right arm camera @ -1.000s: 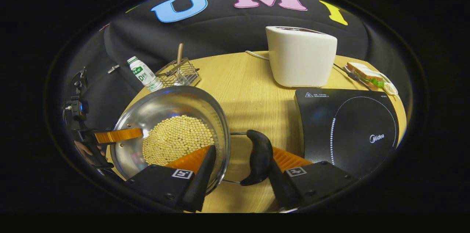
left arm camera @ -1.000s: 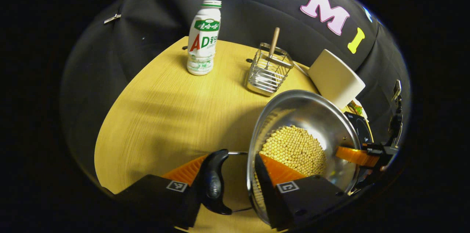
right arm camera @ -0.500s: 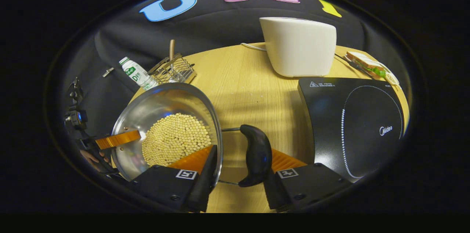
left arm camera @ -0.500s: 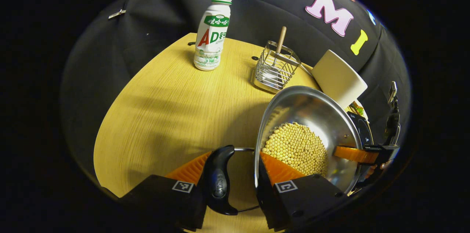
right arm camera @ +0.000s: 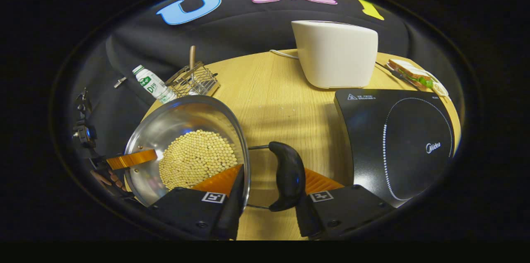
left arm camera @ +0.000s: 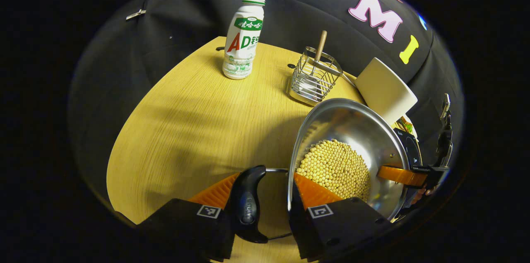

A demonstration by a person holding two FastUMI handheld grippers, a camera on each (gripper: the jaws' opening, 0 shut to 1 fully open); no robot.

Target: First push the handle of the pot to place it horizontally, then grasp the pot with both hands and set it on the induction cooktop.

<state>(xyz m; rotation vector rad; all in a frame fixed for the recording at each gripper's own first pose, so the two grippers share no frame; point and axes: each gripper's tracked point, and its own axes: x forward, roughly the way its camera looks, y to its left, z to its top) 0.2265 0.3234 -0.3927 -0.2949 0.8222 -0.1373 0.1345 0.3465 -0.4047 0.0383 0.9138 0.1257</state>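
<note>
Wood table point(left arm camera: 174, 122), black cloth wall point(left arm camera: 182, 10)

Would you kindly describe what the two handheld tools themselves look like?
The left tool and the right tool look alike. Each has two blocky matte-black finger mounts, and every mount carries a small square black-and-white marker on top. The inner faces of the fingers are finely ribbed. Seen farther off in the right gripper view, the left tool's body is black, with small hardware fixed to it.
</note>
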